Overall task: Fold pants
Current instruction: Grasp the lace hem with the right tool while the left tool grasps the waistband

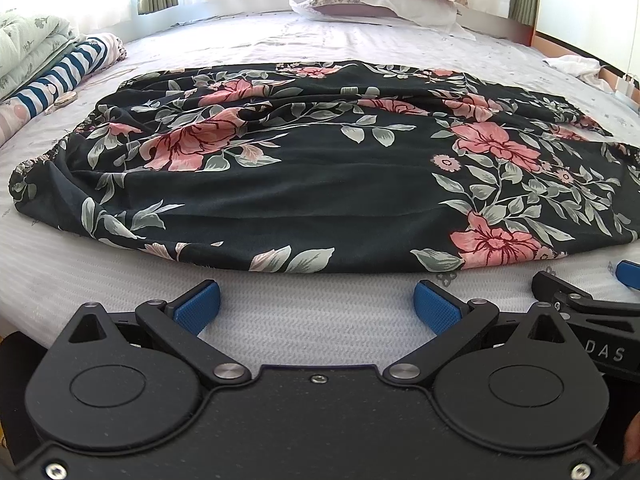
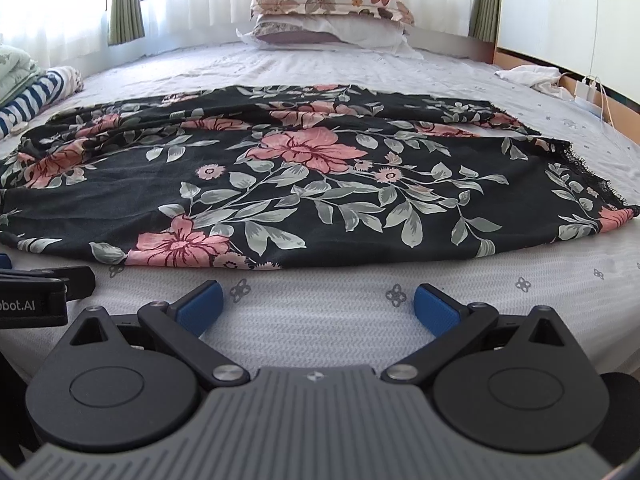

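Black pants with pink flowers and grey-green leaves (image 1: 312, 168) (image 2: 304, 176) lie spread across the bed, elastic waist at the left, lace-trimmed leg ends at the right. My left gripper (image 1: 317, 306) hovers open just short of the near hem, nothing between its blue pads. Over the bare sheet before the same hem, my right gripper (image 2: 318, 306) is also open and empty. Each gripper shows at the edge of the other's view: the right one (image 1: 580, 292), the left one (image 2: 36, 280).
White patterned bed sheet (image 1: 320, 332) under everything. Two stacked pillows (image 2: 328, 20) at the head by the curtains. Folded quilt and striped bundle (image 1: 60, 76) on the left. White cloth (image 2: 528, 76) and a charger with cable (image 2: 588, 92) at the right edge by the wooden frame.
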Available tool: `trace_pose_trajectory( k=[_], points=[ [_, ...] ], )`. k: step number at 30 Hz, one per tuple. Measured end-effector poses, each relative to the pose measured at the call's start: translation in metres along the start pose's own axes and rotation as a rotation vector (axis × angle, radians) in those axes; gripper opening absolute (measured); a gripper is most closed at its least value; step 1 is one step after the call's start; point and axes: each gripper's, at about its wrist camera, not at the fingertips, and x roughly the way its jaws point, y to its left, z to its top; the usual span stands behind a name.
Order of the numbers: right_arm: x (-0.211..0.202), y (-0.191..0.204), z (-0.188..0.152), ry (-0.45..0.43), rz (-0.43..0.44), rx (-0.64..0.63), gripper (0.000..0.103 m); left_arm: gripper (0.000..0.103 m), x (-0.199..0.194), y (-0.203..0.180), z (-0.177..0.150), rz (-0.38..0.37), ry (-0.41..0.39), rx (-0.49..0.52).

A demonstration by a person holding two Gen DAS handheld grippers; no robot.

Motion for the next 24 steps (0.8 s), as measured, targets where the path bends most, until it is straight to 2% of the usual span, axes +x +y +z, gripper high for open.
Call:
trace_pose_trajectory(
  k=[4, 7, 10, 16, 20, 24],
  points=[
    [-0.005, -0.004, 0.0, -0.022, 0.015, 0.005, 0.103, 0.103, -0.004, 0.006, 0.006, 0.002, 0.004, -0.025],
    [-0.016, -0.021, 0.001, -0.071, 0.019, 0.067, 0.103, 0.103, -0.012, 0.029, 0.011, 0.019, -0.032, -0.101],
    [-0.017, -0.046, 0.006, -0.108, -0.018, 0.135, 0.103, 0.103, -0.016, 0.06, 0.019, 0.082, -0.072, -0.194],
    [-0.006, -0.121, 0.02, -0.118, -0.2, 0.29, 0.103, 0.103, -0.009, 0.136, 0.036, 0.246, -0.112, -0.364],
    [0.001, -0.175, 0.026, -0.122, -0.298, 0.417, 0.103, 0.103, -0.002, 0.182, 0.041, 0.386, -0.131, -0.479],
    [0.011, -0.216, 0.029, -0.098, -0.371, 0.521, 0.103, 0.102, 0.004, 0.211, 0.045, 0.455, -0.134, -0.53]
  ],
)
